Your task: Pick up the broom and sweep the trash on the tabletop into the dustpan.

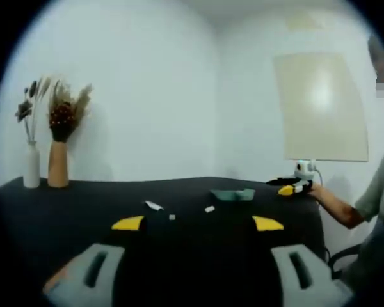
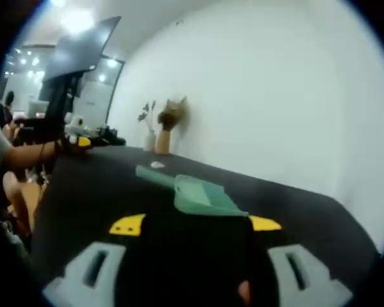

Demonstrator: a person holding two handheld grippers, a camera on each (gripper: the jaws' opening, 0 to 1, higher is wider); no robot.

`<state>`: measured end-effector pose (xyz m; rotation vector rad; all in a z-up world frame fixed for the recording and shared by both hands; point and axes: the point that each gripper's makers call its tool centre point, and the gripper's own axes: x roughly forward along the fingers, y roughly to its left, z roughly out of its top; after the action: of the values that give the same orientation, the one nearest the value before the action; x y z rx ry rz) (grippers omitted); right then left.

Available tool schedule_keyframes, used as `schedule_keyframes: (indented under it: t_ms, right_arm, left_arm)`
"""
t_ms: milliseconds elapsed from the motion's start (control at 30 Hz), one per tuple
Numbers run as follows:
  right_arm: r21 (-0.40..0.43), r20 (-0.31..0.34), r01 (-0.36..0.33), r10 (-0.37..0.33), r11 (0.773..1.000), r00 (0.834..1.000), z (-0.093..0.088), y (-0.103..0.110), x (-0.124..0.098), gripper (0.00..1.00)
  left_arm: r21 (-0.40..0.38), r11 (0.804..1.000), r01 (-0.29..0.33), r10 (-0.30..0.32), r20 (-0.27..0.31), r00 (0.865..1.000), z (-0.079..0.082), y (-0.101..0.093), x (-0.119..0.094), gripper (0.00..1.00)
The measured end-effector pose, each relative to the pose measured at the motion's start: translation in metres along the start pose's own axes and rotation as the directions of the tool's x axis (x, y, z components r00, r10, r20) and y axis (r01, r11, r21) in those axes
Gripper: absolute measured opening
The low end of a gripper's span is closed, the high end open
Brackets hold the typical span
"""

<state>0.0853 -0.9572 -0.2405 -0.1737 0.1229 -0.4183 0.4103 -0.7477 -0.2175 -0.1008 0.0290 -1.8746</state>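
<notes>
Dustpan [image 2: 201,195] lies on the black tabletop [image 2: 294,204] just ahead of the right gripper [image 2: 195,224], whose jaws stand wide and empty; scraps of trash [image 1: 155,206] sit ahead of the left gripper [image 1: 197,223], equally spread, broom not discernible, so sweeping seems unstarted

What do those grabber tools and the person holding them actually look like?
Each gripper, left and right, has two grey fingers with slotted bases and yellow tips. The person's sleeve is short and grey-green.
</notes>
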Motion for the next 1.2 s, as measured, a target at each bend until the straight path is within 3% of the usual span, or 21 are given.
schedule_keyframes:
  t_ms: [167,200,400,533,600,733,800,867,1000,1033,1133,1200]
  right_arm:
    - [0.010,0.016,-0.036,0.035,0.999,0.999,0.008,0.005,0.001,0.52]
    - [0.051,0.020,-0.044,0.043,0.998,0.999,0.010,0.005,0.002,0.52]
    - [0.124,-0.040,-0.089,0.094,0.988,0.995,0.020,0.000,0.007,0.47]
    - [0.048,-0.088,-0.151,0.155,0.987,0.984,0.034,-0.001,0.014,0.46]
    - [0.006,-0.151,-0.192,0.191,0.981,0.970,0.041,-0.003,0.020,0.47]
    - [-0.004,-0.217,-0.184,0.179,0.983,0.960,0.056,-0.015,0.039,0.45]
    - [-0.031,-0.248,-0.195,0.182,0.980,0.952,0.062,-0.017,0.051,0.45]
    - [-0.054,-0.290,-0.208,0.184,0.977,0.939,0.063,-0.018,0.061,0.45]
    - [-0.065,-0.391,-0.207,0.166,0.976,0.905,0.059,-0.024,0.080,0.43]
    - [-0.038,-0.403,-0.203,0.171,0.978,0.899,0.054,-0.015,0.081,0.43]
    - [0.056,-0.423,-0.208,0.212,0.976,0.881,0.058,-0.013,0.093,0.50]
    - [0.119,-0.475,-0.180,0.215,0.976,0.854,0.056,-0.014,0.099,0.50]
  left_arm:
    - [0.003,1.000,0.005,-0.005,-0.002,1.000,0.000,0.000,0.000,0.65]
    - [0.002,1.000,0.007,-0.007,-0.003,1.000,0.000,-0.001,0.000,0.65]
    - [0.006,1.000,0.014,-0.014,-0.003,1.000,0.000,-0.002,0.000,0.65]
    - [0.018,1.000,0.022,-0.022,-0.001,1.000,0.002,-0.003,0.001,0.65]
    - [-0.029,0.999,0.024,-0.024,-0.003,1.000,0.005,-0.002,0.004,0.63]
    - [-0.019,0.998,0.060,-0.060,-0.009,0.998,0.010,-0.015,0.014,0.64]
    - [0.001,0.997,0.073,-0.072,-0.049,0.996,0.006,-0.021,0.020,0.65]
    - [0.032,0.996,0.084,-0.080,-0.090,0.993,0.001,-0.025,0.025,0.65]
    - [0.029,0.996,0.090,-0.086,-0.097,0.992,0.003,-0.027,0.033,0.65]
    - [0.028,0.996,0.090,-0.087,-0.097,0.991,0.004,-0.027,0.034,0.65]
    - [0.032,0.997,0.077,-0.073,-0.102,0.992,0.001,-0.025,0.037,0.64]
    - [0.036,0.997,0.064,-0.059,-0.112,0.992,-0.003,-0.022,0.038,0.63]
